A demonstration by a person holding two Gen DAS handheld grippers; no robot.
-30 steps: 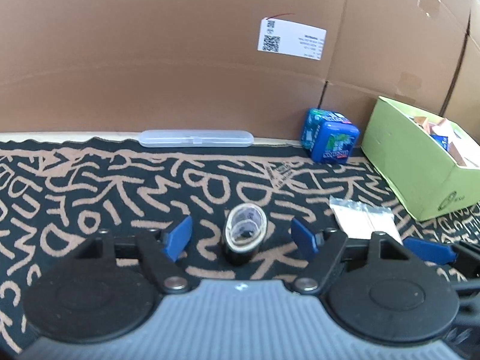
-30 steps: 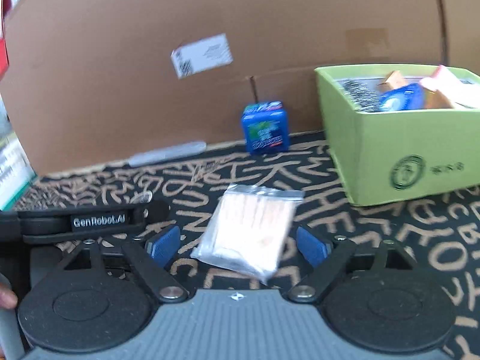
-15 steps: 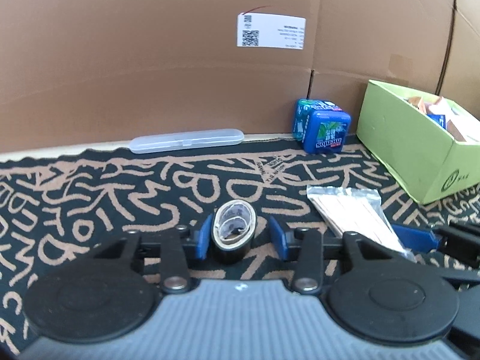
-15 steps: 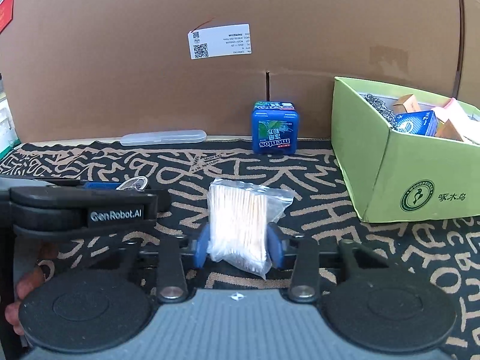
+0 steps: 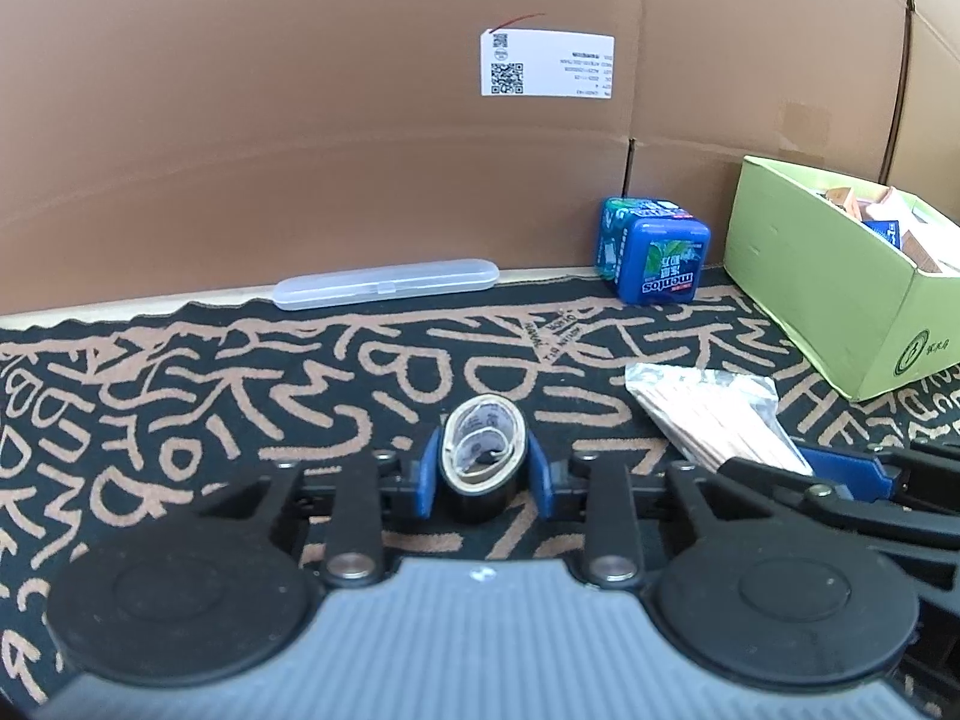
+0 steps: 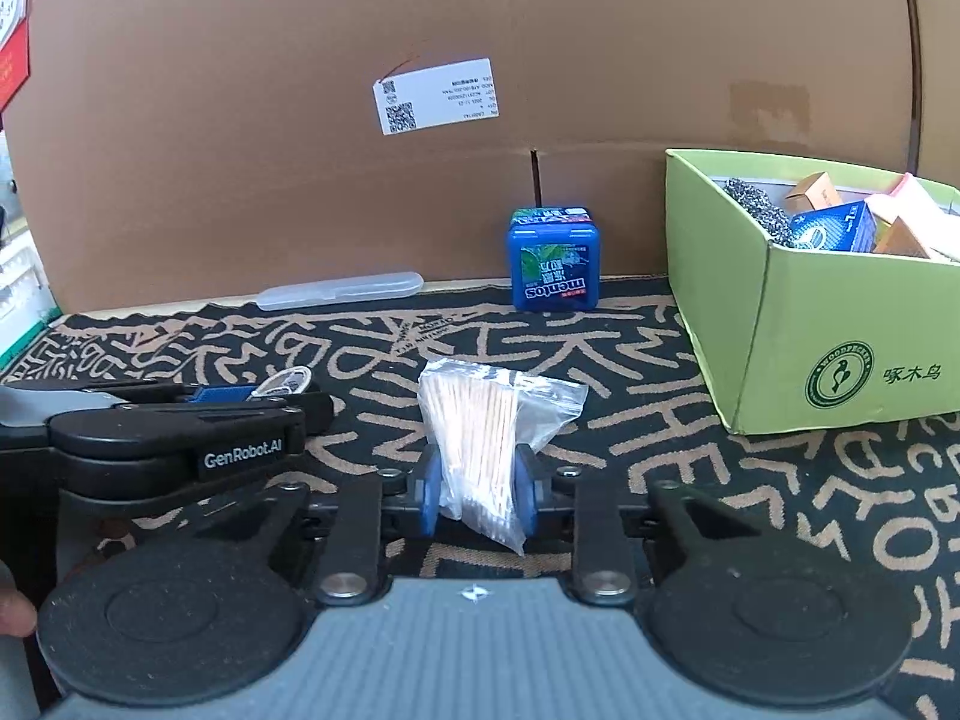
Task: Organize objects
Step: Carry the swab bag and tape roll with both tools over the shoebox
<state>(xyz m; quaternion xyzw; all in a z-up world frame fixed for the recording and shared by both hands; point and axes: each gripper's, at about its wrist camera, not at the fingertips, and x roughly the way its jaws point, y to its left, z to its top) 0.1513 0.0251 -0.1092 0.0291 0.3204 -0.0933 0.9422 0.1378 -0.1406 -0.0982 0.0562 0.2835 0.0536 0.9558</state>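
A small roll of black tape (image 5: 480, 462) sits on the patterned mat. My left gripper (image 5: 482, 477) is closing on it, and both blue pads press its sides, squeezing it into an oval. A clear bag of thin wooden sticks (image 6: 477, 438) stands between the blue pads of my right gripper (image 6: 477, 495), whose jaws are closing and pinch the bag's lower part. In the left wrist view the same bag (image 5: 708, 414) lies to the right. The left gripper (image 6: 180, 420) shows at the left of the right wrist view.
A green cardboard box (image 6: 840, 312) holding several items stands at the right. A blue Mentos box (image 6: 555, 261) and a clear plastic case (image 6: 339, 290) rest against the tall cardboard wall (image 6: 480, 30) at the back. A fingertip (image 6: 9, 612) shows at the left edge.
Both grippers went from wide open to closed around their objects. The tape roll is now squeezed narrower, and the bag is bunched upright between the right pads.
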